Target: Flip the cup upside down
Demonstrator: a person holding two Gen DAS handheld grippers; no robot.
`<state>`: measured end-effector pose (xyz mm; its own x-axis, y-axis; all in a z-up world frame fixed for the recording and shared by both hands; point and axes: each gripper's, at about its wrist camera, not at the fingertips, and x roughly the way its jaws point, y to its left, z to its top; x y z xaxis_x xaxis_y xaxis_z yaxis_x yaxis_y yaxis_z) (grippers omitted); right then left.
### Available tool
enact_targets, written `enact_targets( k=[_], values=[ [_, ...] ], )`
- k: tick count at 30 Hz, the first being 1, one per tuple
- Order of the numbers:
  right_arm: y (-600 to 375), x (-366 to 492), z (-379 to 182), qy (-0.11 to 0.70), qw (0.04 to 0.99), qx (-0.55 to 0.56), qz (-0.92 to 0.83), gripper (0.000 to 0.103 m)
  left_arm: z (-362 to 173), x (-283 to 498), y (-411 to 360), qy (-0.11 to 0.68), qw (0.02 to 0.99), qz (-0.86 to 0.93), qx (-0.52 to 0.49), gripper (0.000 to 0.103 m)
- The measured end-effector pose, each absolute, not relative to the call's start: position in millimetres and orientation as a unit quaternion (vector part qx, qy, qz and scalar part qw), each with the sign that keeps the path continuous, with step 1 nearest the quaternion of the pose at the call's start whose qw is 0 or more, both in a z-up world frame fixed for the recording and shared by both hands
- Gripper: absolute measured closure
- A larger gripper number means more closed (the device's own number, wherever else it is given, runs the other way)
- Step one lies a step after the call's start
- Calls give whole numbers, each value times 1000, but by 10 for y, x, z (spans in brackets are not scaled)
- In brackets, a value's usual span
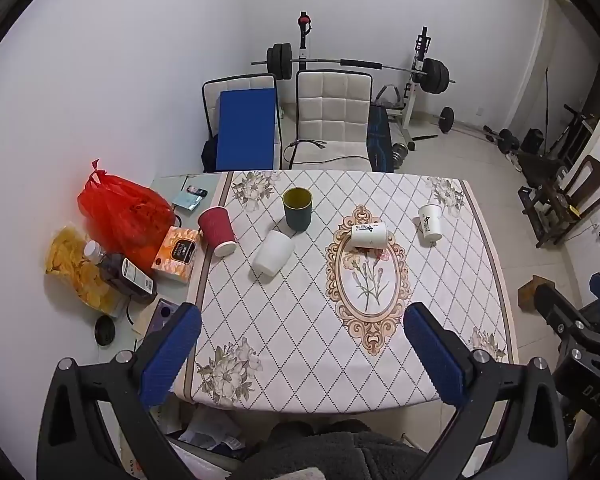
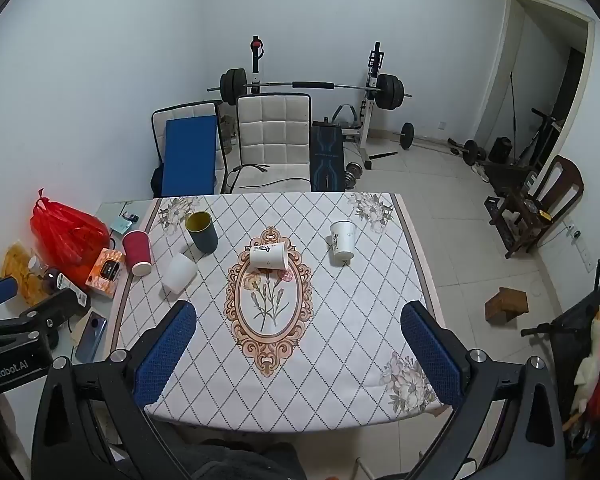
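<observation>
Several cups stand on the patterned tablecloth (image 1: 300,320). A dark green cup with a yellow inside (image 1: 297,209) (image 2: 202,232) stands upright with its mouth up. A red ribbed paper cup (image 1: 217,231) (image 2: 137,253) and a plain white cup (image 1: 273,255) (image 2: 178,273) stand mouth down. A printed white paper cup (image 1: 368,235) (image 2: 268,256) lies on its side at the middle. Another printed paper cup (image 1: 431,223) (image 2: 342,241) stands at the right. My left gripper (image 1: 300,356) and right gripper (image 2: 298,356) are open and empty, above the table's near edge.
A red plastic bag (image 1: 124,210), a bag of chips (image 1: 80,268), a dark bottle (image 1: 120,272), an orange box (image 1: 178,254) and a phone (image 2: 92,336) crowd the table's left side. Two white chairs (image 1: 332,116) and a barbell rack stand behind. A wooden block (image 2: 506,304) lies on the floor at the right.
</observation>
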<state>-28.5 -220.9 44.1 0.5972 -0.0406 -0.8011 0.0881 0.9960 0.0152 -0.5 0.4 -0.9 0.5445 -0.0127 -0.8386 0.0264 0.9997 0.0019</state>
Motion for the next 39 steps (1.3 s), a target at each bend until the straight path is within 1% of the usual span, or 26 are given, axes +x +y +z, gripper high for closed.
enact_targets(
  k=[39],
  values=[
    [-2201,-267,489,436,899,24,-38,0,97,53,-67,472,881,-14,4,0]
  ],
)
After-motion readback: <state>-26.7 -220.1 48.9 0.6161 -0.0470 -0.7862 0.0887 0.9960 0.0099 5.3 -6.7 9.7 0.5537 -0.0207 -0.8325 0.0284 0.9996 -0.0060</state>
